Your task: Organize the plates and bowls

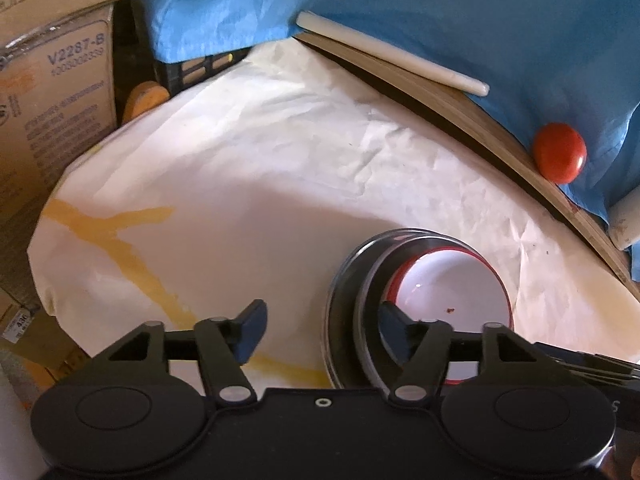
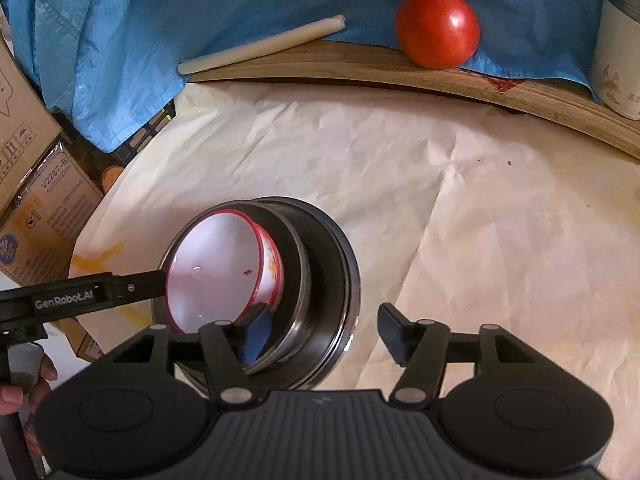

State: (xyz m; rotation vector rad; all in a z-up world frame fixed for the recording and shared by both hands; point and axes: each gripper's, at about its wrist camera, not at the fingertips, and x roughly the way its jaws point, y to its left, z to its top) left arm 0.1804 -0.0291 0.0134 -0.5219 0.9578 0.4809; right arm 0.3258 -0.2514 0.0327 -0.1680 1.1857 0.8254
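A white bowl with a red rim sits nested in a steel bowl, which sits in a wider dark steel dish on white paper. My left gripper is open, its right finger inside the stack by the white bowl's rim. My right gripper is open, its left finger down inside the steel bowl beside the white bowl. The left gripper's finger also touches the white bowl's rim in the right wrist view.
Crumpled white paper with yellow stains covers the table. A wooden board, a white stick, a tomato and blue cloth lie behind. Cardboard boxes stand left; a white cup right.
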